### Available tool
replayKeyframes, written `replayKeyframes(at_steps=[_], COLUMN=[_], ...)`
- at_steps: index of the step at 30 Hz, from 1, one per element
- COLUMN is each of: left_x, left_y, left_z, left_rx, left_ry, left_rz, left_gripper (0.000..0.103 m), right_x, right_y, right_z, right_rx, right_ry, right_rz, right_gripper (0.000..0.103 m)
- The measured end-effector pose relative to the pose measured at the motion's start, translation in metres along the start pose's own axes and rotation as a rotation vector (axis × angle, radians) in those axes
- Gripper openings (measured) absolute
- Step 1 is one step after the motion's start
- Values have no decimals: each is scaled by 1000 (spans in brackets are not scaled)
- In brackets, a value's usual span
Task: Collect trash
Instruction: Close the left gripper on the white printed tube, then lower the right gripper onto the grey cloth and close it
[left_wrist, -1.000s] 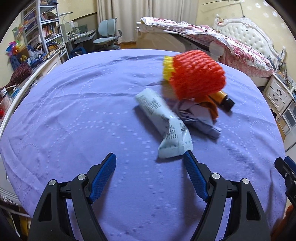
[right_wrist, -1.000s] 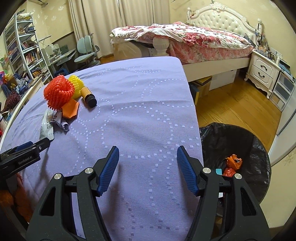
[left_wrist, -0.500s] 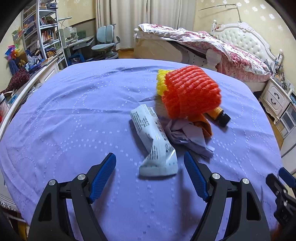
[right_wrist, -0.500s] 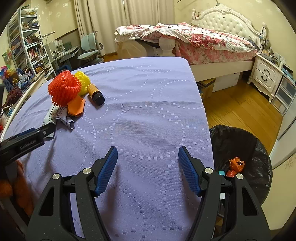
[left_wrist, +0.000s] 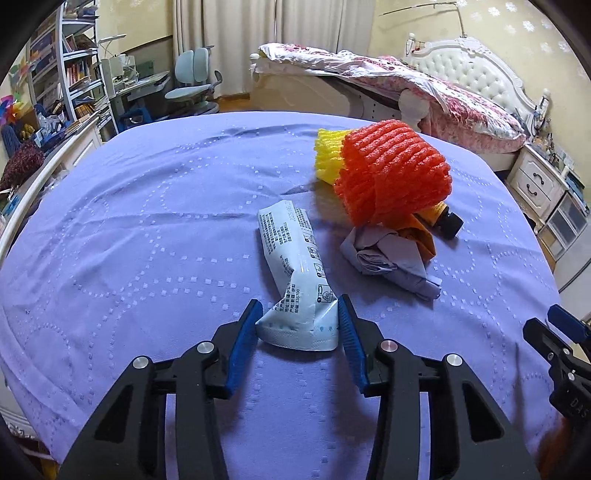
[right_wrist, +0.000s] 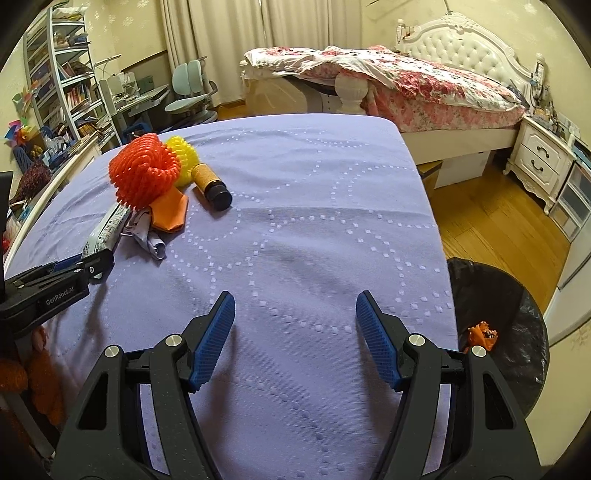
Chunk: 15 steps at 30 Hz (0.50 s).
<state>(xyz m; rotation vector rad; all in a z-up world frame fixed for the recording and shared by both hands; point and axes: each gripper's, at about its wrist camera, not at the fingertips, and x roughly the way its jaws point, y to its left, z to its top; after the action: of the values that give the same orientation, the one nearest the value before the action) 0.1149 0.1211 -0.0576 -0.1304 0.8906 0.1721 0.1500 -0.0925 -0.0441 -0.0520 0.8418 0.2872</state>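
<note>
The left tool (left_wrist: 298, 320) is closing on the near end of a white packet (left_wrist: 295, 280) — both blue pads touch its sides. The packet lies flat on the purple surface (left_wrist: 147, 229). Just past it sit a crumpled grey paper (left_wrist: 388, 258), an orange foam net (left_wrist: 395, 177), a yellow net (left_wrist: 327, 157) and a small brown bottle (left_wrist: 445, 219). The right tool (right_wrist: 295, 325) is spread wide with nothing in it. A black trash bin (right_wrist: 517, 314) stands on the floor beside the surface.

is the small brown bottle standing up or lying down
Lying down. The brown bottle rests on its side on the purple cloth, black cap toward the camera, beside the orange foam net.
</note>
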Motion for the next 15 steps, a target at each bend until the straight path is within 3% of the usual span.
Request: replayKeyframes(at_steps=[15], left_x=[-4], left_y=[45], left_z=[0], left_rx=[-50], left_ry=[-10], left_rz=[43], left_gripper=[44], right_x=[20], right_y=[54], right_z=[17], right_rx=[-86], right_ry=[11], right_rz=[46], right_gripper=[67])
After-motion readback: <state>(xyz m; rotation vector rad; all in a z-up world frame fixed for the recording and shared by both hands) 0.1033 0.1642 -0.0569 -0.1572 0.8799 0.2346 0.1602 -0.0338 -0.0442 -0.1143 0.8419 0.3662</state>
